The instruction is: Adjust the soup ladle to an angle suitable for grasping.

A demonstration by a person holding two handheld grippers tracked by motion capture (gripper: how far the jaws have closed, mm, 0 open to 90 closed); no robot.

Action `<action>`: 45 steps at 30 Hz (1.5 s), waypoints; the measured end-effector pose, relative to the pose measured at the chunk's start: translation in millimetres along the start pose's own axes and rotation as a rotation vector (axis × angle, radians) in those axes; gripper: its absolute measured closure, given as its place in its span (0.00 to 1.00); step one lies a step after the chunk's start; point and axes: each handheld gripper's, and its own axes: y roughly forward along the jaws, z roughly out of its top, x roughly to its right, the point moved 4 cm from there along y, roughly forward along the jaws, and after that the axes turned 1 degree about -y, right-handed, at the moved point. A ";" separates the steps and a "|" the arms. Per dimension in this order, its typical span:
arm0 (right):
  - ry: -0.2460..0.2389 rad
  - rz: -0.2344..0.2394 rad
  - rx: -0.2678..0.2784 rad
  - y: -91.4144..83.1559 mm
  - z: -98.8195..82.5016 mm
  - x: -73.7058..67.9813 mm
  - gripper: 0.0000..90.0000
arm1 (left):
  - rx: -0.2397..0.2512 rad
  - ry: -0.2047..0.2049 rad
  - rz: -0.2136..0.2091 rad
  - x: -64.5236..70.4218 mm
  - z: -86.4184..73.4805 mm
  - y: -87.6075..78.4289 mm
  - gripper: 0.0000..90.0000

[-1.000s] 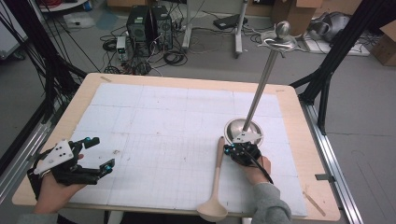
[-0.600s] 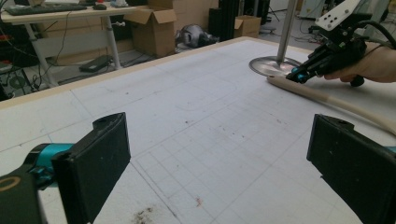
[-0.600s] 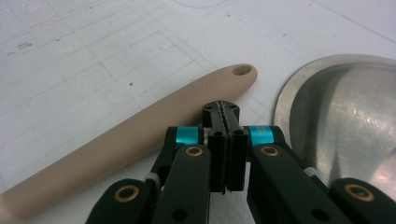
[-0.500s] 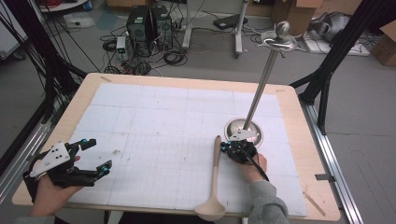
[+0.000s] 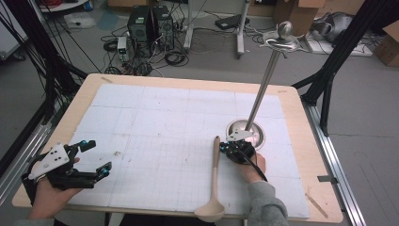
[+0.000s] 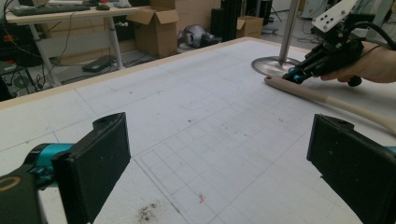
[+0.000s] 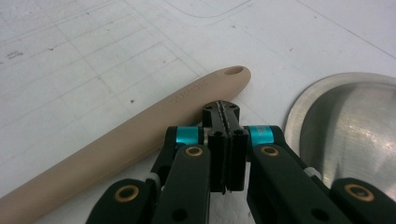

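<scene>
Right gripper fingers pressed together on nothing, tips just beside the wooden ladle handle end; left gripper fingers wide apart, well clear.

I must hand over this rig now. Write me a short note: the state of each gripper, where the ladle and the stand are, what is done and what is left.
Left gripper: open, holds nothing, near the table's front left edge.
Right gripper: shut, empty, tips beside the handle end of the ladle, between it and the stand base.
Ladle: flat on the white mat, bowl at the front edge, handle hole pointing toward the stand.
Stand: upright on its round metal base, hook at the top is bare.
Done: nothing gripped yet.
Left: probably open the right gripper, take the handle, lift the ladle.
</scene>
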 end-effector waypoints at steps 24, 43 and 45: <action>-0.030 0.001 0.015 4.1 1.9 -2.8 1.00 | -0.007 0.003 0.003 0.4 -0.6 -1.0 0.07; -0.054 0.003 0.020 9.8 7.8 -11.2 1.00 | -0.011 0.003 0.003 0.4 -1.6 -1.1 0.07; -0.049 0.010 0.021 9.9 8.0 -11.2 1.00 | -0.010 0.001 0.004 0.4 -1.7 -1.2 0.07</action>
